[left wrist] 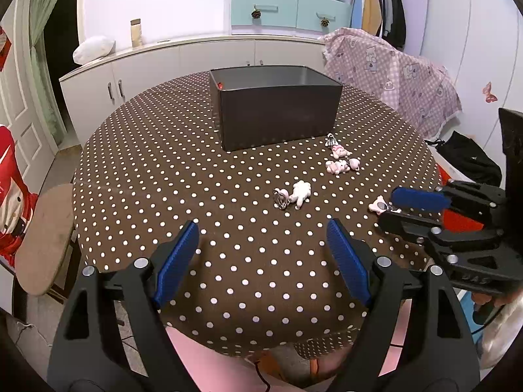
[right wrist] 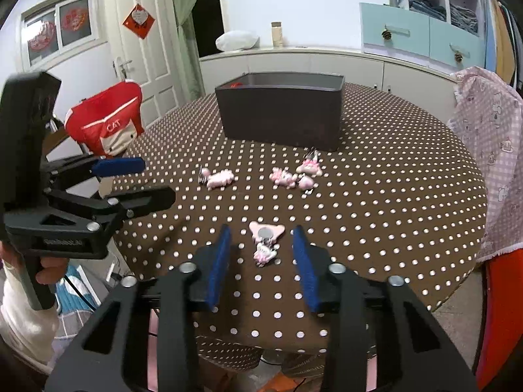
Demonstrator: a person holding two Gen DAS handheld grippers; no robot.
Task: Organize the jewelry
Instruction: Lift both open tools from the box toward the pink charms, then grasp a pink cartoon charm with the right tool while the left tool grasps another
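The right tool (right wrist: 261, 251) has its fingers apart around a pink charm (right wrist: 265, 243) on the dotted counter (right wrist: 392, 212), not touching it, and the left tool (left wrist: 263, 254) is spread wide over bare cloth.

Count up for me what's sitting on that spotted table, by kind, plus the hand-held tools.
Pink-and-white charms: 6; the nearest two look linked.
Dark box: 1
Hand-held tools: 2, the left gripper and the right gripper
Total: 9
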